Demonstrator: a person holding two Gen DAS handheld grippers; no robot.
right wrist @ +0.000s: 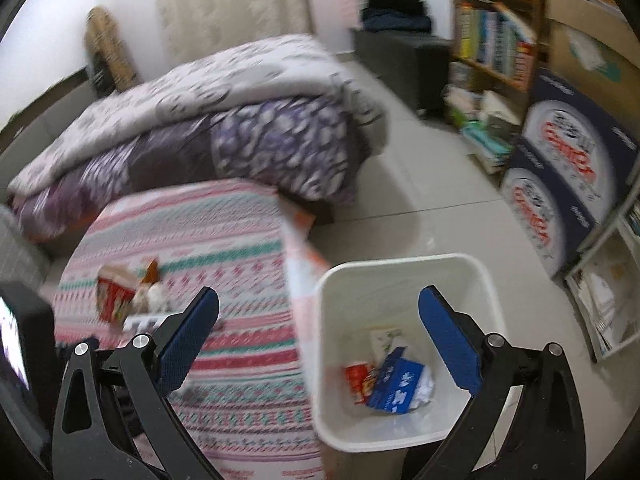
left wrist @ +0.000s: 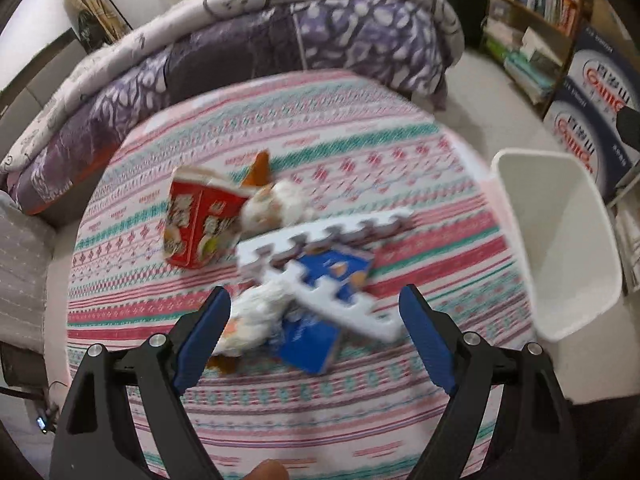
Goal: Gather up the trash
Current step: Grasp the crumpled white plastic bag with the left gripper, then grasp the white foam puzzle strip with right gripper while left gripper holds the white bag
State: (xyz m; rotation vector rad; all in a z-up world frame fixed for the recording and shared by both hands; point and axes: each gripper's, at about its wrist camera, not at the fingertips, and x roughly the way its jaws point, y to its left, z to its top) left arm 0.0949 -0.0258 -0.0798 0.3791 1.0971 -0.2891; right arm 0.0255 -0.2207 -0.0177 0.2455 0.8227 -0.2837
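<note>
Left gripper wide open, seemingly empty; right gripper likewise.

A lived-in room of a home, likely a bedroom or living room. A folded purple quilt lies heaped behind a bench under a striped patterned cloth. A wooden bookshelf crammed with books stands by the wall, printed cartons are stacked on the pale tiled floor, and a curtain hangs behind.
</note>
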